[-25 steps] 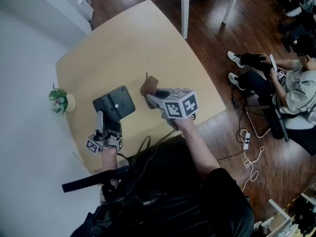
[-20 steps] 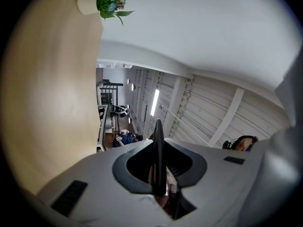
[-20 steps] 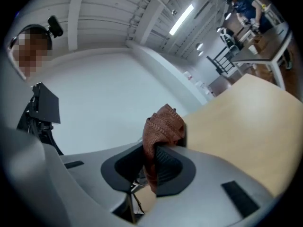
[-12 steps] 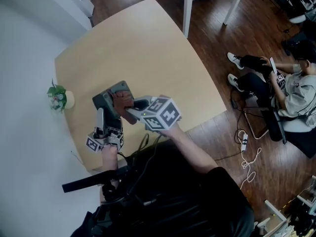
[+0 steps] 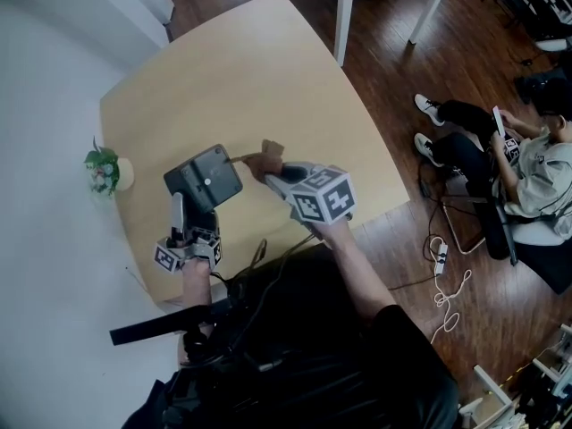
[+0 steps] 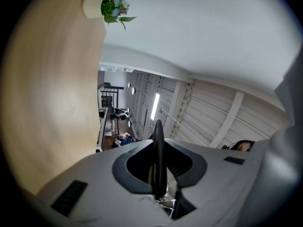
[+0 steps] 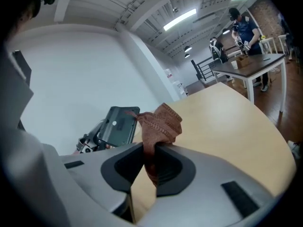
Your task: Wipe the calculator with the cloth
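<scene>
While left gripper (image 5: 182, 225) is clamping calculator (image 5: 203, 179) edge-on, tilted above counter (image 5: 259, 79), right gripper (image 5: 279, 179) is pinching cloth (image 7: 161, 122) just beside it.
Calculator: likely stiff, light, slick; edge grip suiting.
Cloth: soft, limp; jaws gripping bunched fold.

Dark wood floor (image 5: 393, 79) — pale table (image 5: 250, 88), white wall (image 5: 45, 88).

Black top (image 5: 349, 365) w/ short sleeves, lower centre of head view; black cable (image 5: 259, 256) runs beside it. Grey bodies on left gripper (image 5: 183, 217) & right gripper (image 5: 271, 173), white cubes w/ black sq. markers.
</scene>
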`<state>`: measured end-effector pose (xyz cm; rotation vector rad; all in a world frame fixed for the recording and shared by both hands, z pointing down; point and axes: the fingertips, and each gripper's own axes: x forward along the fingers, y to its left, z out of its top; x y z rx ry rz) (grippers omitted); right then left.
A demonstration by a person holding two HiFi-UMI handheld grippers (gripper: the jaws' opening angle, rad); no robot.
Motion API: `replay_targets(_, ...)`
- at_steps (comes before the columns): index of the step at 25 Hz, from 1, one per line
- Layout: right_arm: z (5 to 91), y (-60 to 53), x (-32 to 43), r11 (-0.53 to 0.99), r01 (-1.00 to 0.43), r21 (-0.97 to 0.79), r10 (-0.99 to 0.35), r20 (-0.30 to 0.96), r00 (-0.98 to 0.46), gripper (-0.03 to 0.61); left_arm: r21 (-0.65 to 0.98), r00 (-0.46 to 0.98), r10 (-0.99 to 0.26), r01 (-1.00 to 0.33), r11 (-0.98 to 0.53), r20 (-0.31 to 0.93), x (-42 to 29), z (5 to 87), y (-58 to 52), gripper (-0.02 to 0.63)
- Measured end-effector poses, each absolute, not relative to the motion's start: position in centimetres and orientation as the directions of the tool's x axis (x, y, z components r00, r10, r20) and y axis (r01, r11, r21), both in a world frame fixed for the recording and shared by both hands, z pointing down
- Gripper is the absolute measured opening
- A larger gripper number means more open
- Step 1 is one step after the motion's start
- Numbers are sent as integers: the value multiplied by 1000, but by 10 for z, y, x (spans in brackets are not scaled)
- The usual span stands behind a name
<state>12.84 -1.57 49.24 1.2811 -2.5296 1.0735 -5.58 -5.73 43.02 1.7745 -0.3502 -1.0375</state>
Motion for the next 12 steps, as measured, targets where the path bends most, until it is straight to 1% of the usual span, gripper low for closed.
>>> replay_targets(2, 466, -10, 118, 457, -669, -586, -644, 302, -703, 64, 870, 590, -652, 206, -449, -476, -56, 432, -59, 58)
replay_targets(5, 416, 1, 77, 593, -482, -644, -545, 120, -830, 64, 873, 600, -651, 190, -448, -465, -52, 431, -58, 58)
replay_targets(6, 407, 3, 61, 625, -436, -647, -509, 86, -857, 64, 873, 603, -649, 187, -450, -464, -49, 430, -58, 58)
replay_targets(7, 404, 5, 46, 646, -412, -642, -480, 78, -874, 66, 872, 606, -646, 184, -454, -464, -46, 428, -57, 58)
replay_targets(8, 407, 5, 34, 657, -412, -631, -462, 95, -882, 66, 871, 609, -643, 179, -458, -464, -43, 427, -56, 58)
replay_targets(10, 422, 1, 22, 656, -462, -598, -463, 165, -871, 66, 869, 613, -639, 177, -462, -465, -38, 424, -54, 58)
replay_targets(12, 437, -3, 28, 632, -522, -573, -496, 218, -840, 67, 868, 600, -644, 199, -455, -475, -39, 422, -52, 61)
